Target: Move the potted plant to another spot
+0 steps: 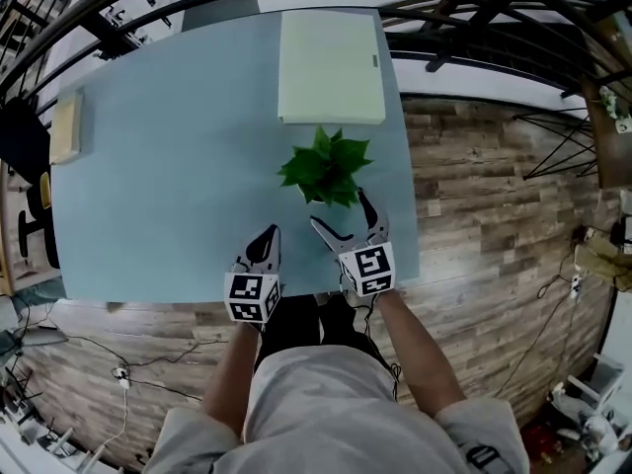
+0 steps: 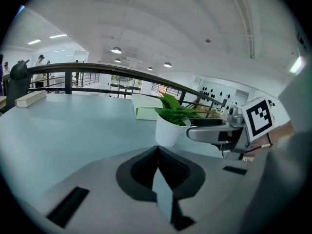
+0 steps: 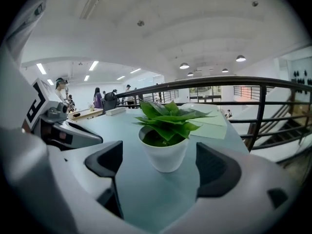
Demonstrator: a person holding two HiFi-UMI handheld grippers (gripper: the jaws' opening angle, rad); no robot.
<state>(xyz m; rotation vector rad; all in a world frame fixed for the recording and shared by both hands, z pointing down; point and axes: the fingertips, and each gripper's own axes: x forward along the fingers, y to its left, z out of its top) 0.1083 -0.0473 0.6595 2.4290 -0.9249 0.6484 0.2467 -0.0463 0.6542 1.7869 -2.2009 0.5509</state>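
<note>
A small potted plant (image 1: 326, 171) with green leaves in a white pot (image 3: 164, 152) stands upright near the right side of the pale blue table (image 1: 168, 196). My right gripper (image 1: 339, 208) is open, one jaw on each side of the pot's near face. The pads (image 3: 105, 162) stand clear of the pot, which sits just beyond them. My left gripper (image 1: 265, 245) is shut with nothing in it, hovering over the table's front edge, left of the plant. In the left gripper view the pot (image 2: 169, 130) is ahead and to the right, next to the right gripper (image 2: 214, 130).
A pale green pad (image 1: 331, 65) lies just behind the plant at the table's far edge. A light wooden block (image 1: 66, 126) lies at the left edge. The table's right edge (image 1: 407, 196) runs close to the plant, with wood floor beyond. A black railing (image 3: 219, 84) encloses the area.
</note>
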